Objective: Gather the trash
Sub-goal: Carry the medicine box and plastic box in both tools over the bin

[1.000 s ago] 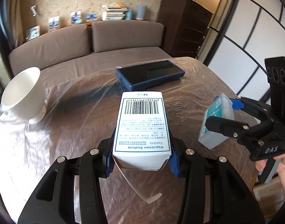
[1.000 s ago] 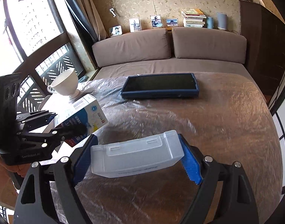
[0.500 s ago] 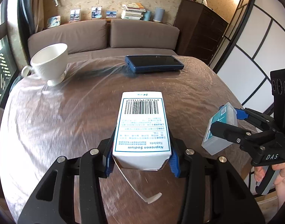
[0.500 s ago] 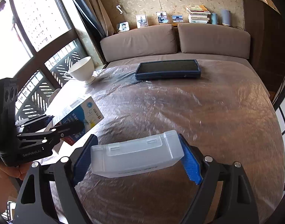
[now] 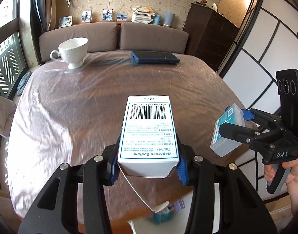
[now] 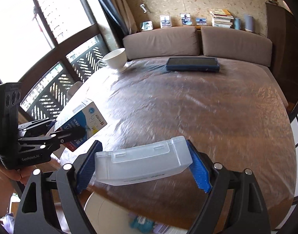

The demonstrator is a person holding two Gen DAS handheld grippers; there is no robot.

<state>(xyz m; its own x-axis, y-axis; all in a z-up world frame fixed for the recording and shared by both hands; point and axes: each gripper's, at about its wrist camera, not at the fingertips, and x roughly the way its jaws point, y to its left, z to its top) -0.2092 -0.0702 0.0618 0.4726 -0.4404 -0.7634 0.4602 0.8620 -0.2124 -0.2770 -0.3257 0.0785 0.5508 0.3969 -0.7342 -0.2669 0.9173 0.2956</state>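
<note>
"Naproxen Sodium Tablets" on medicine box [image 5: 148,134]; "DAS", "GenRobot.AI" on claws.

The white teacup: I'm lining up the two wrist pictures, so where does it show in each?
Left wrist: the white teacup stands upper left, at the table's far edge, left of the dark blue case.
Right wrist: the teacup sits upper centre-left, near the window, again left of the case.
Shared landmark: the dark blue case in front of the brown sofa.
</note>
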